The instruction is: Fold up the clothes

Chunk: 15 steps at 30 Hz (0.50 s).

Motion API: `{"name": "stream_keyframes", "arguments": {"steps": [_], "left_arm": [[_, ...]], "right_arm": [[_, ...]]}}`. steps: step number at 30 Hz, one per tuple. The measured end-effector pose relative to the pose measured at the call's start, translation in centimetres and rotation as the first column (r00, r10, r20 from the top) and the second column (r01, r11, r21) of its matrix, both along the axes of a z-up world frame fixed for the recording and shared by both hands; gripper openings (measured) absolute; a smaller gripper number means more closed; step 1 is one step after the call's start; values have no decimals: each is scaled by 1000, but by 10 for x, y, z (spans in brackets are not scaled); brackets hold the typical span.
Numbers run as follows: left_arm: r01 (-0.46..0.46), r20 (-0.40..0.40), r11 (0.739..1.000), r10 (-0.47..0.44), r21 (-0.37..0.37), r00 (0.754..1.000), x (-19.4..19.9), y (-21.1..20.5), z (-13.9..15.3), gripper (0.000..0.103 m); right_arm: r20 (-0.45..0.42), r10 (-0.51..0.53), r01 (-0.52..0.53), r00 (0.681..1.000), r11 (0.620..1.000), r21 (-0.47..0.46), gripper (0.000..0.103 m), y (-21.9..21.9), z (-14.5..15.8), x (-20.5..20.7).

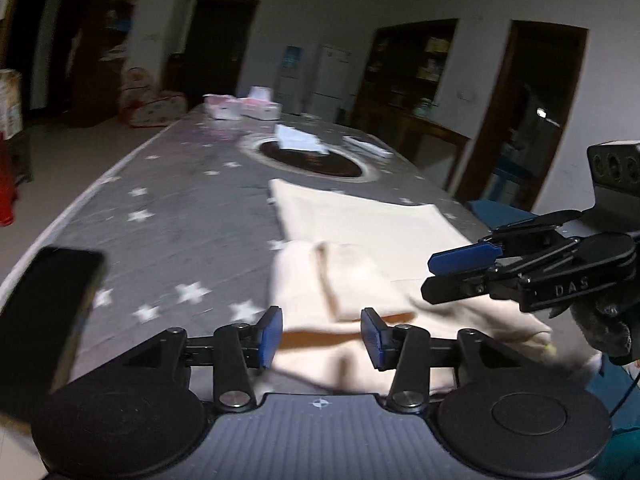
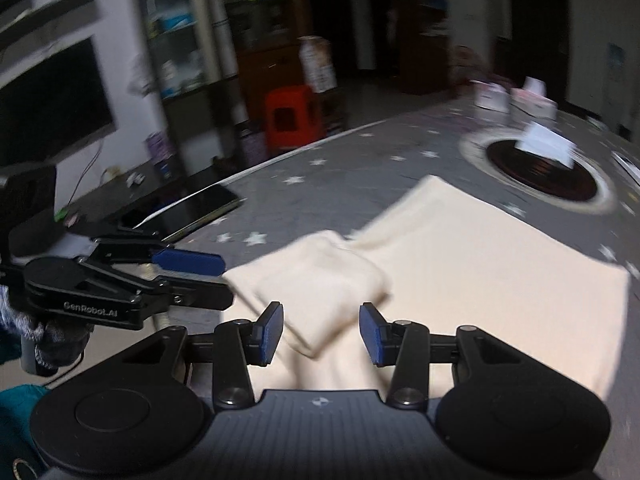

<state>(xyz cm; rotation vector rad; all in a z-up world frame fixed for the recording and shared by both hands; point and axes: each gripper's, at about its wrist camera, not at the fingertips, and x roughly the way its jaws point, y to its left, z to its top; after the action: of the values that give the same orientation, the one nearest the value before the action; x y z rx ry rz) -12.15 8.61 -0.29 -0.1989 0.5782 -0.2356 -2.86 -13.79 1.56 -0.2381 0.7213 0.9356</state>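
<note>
Both claws, left (image 1: 321,334) and right (image 2: 321,332), stand open; the cloth (image 2: 460,256) runs far-right, its bunched near-left end nearest the left.

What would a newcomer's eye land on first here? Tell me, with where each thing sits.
First, the cream garment spread across the grey star-printed tablecloth, its near part bunched in front of both cameras. Next, the two grippers: the left gripper and the right gripper hang over that bunched edge, jaws apart, with cloth between them but not pinched. Farther back a dark round inset sits mid-table.
</note>
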Motion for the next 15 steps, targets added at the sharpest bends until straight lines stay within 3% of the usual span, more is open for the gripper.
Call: {"name": "stream_keyframes", "arguments": {"steps": [8,15], "left_arm": [[-23,-3,1000,23,12,1000,-15,12,-9,51],[-8,7,1000,8,17,1000,-11,7,-12,56]], "right_arm": [[14,69,-68,998,996,-54,32,44,-12,-8],[44,19,-15,999,996,-88,6,49,-17,-11]]}}
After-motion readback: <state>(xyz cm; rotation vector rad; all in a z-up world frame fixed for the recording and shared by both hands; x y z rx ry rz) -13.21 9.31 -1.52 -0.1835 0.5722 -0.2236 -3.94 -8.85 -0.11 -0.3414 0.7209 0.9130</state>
